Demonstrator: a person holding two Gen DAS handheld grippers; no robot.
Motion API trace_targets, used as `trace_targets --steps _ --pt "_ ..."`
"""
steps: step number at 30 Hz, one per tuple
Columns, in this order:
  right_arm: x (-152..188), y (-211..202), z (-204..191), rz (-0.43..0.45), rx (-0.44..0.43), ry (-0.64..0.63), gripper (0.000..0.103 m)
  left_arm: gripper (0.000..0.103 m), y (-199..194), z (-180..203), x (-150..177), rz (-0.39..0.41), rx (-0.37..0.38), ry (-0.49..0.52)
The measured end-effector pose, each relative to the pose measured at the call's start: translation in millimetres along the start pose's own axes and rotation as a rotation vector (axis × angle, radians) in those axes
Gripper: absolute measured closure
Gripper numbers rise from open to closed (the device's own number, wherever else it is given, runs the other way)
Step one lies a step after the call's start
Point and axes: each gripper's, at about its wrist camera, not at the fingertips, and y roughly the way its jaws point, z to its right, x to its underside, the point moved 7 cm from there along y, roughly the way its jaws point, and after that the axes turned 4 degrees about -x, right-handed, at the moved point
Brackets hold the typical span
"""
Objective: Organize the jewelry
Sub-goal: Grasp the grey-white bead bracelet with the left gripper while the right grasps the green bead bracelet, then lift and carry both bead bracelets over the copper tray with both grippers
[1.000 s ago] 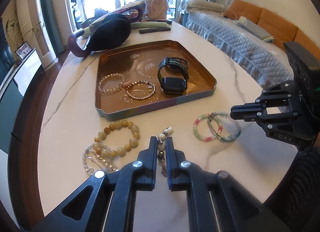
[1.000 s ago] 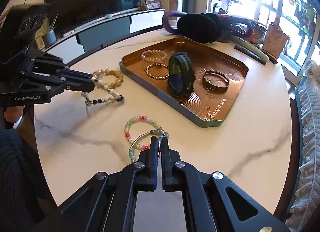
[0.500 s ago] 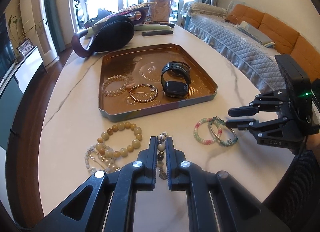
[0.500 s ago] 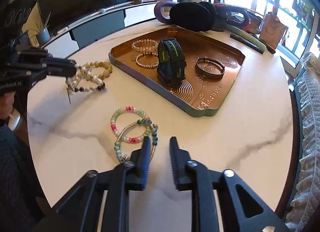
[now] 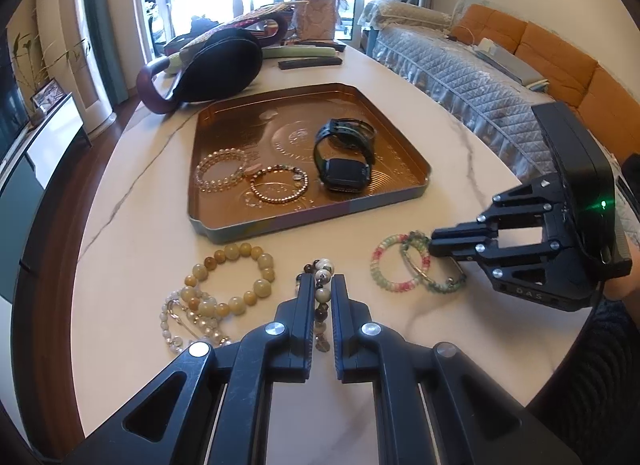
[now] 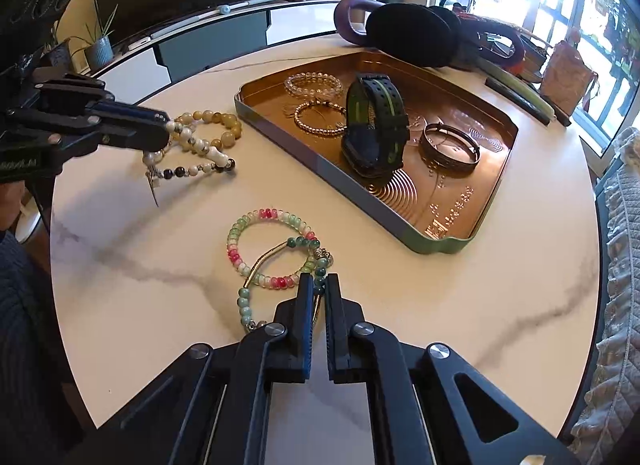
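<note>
My left gripper (image 5: 321, 281) is shut on a white-and-dark bead bracelet (image 5: 320, 297), also seen in the right wrist view (image 6: 192, 161), held just over the table beside a yellow bead bracelet (image 5: 236, 277). My right gripper (image 6: 318, 285) is shut on a green bead bracelet with a gold bar (image 6: 316, 265), which lies on a pink-green bead bracelet (image 6: 264, 249). The copper tray (image 5: 404, 195) holds a black watch (image 5: 344, 161), a clear bead bracelet (image 5: 220, 173), a gold bead bracelet (image 5: 280, 187) and a dark bangle (image 6: 450, 147).
A pearl bracelet (image 5: 180, 325) lies at the left by the yellow beads. A black pouch with a purple strap (image 5: 216, 65) and dark flat items (image 5: 310, 61) lie behind the tray. The round marble table's edge (image 6: 592, 265) curves close on the right.
My right gripper opened half a second ago and has now closed on the green bracelet. My left gripper has kept its hold and moved a little nearer the tray.
</note>
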Motion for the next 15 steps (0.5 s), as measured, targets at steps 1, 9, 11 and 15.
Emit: trace_targets --steps 1,9,11,15 --pt "-1 -2 0 0.011 0.005 0.002 0.099 0.095 -1 1 -1 0.002 0.001 0.003" --pt "-13 -31 -8 0.095 0.035 -0.043 0.099 0.095 -11 5 -6 0.031 0.001 0.003" --pt "-15 -37 -8 0.109 0.035 -0.042 0.099 0.095 -16 4 -11 0.050 0.006 -0.017" --pt "-20 -48 -7 0.142 0.036 -0.036 0.099 0.095 -29 3 -24 0.100 0.010 -0.038"
